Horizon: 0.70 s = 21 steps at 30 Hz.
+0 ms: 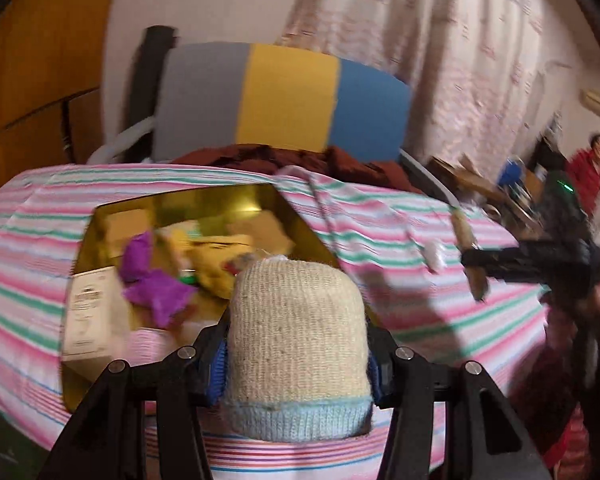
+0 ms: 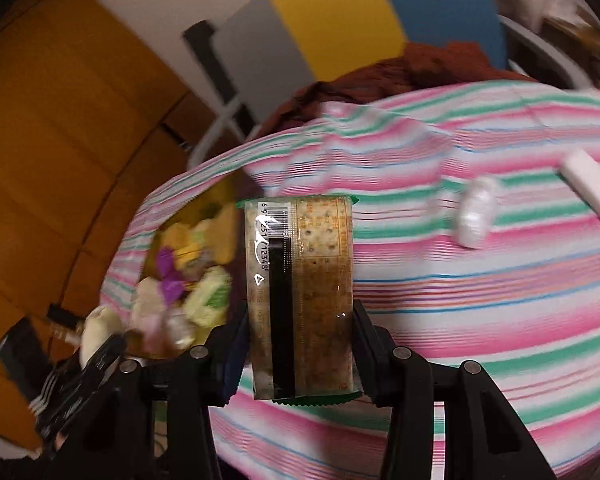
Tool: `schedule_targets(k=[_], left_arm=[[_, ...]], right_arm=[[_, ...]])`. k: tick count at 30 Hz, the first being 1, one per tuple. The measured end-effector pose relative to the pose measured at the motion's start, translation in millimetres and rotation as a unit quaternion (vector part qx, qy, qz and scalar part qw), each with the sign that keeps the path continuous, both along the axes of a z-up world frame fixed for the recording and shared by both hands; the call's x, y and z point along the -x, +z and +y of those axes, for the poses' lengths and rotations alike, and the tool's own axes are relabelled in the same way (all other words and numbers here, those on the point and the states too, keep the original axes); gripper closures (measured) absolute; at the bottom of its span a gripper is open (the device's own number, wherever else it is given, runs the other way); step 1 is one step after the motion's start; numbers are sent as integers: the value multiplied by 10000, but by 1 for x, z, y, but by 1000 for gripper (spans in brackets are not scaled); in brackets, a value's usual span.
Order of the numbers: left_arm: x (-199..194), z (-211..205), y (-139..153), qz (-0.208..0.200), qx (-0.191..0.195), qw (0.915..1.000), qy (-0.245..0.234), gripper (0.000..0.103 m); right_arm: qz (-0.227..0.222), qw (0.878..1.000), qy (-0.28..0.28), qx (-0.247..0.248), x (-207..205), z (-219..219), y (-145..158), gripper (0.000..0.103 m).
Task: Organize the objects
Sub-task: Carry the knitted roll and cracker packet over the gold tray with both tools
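The knitted sock (image 1: 298, 344) hides the near edge of the gold tin (image 1: 292, 204); the things inside the tin are smeared by blur, and so are the two white pieces (image 2: 476, 212) on the striped cloth (image 2: 480, 300)

A surface covered by a pink, green and white striped cloth (image 1: 400, 240) is seen ahead of the claws. On it are laid a gold tin (image 1: 204, 204) of soft items, left of the right claw, and two white pieces (image 2: 476, 212) to its right.

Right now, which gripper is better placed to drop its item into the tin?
Left, probably. Its sock sits at the tin's near edge, while the right gripper's packet is beside the tin, over cloth.
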<state>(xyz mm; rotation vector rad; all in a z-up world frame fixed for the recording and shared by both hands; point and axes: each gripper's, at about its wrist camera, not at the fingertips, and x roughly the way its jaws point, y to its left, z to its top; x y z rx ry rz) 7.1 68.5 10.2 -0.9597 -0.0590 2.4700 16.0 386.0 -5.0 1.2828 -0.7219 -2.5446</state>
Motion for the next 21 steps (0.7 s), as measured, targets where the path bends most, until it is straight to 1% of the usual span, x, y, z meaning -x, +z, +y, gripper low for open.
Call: schedule_targets(k=[6,7,9,11,14,15,16,17,21], left_arm=[[28,-30,2,-46,-119,9981,602,50],[34,-33,1,-36,-111,9978,653,50],[43,-33,-1,-45,38,9967,814,50],[52,-34,-4,-79,90,9959,898,49],[56,-36,-8,-126,246,9932,1132,49],[56,-38,-10,-161,243,9930,1148,48],[55,-40,-11,-200,232,9927,1169,47],[53,-41,-11,-203,261,9922,1205,46],[45,-41,-7,8,418,9903,1327,46]], right_arm=[[272,9966,758,147,20,-79,21,55],[265,9963,804,131,23,-88,21,55],[201,9956,898,164,34,-108,19,55],[140,9950,988,0,44,-126,13,55],[0,9946,1033,-88,56,-144,3,53],[-25,9948,1005,-167,58,-147,1,50],[-54,9951,956,-249,59,-149,-2,40],[-61,9952,940,-260,59,-151,-4,38],[-174,9949,914,-383,56,-151,-12,38]])
